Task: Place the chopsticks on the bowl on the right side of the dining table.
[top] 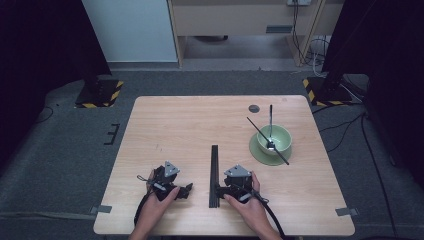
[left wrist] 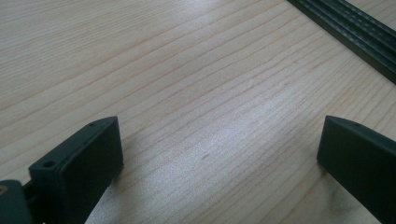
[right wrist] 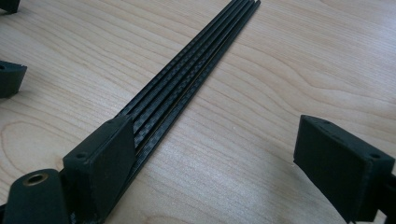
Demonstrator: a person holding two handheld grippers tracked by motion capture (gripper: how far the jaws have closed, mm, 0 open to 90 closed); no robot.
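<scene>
Green bowl sits on a matching saucer at the bench's right side, with a spoon and two thin black sticks in it. The black strip lies flat mid-bench: long, ribbed, carbon-weave look. Right gripper has its fingers apart, one touching the strip's near end. Left gripper fingers are also apart over bare woodgrain.

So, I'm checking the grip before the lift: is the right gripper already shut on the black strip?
No, the right gripper is wide open, with the black strip beside one jaw, unclamped.
</scene>
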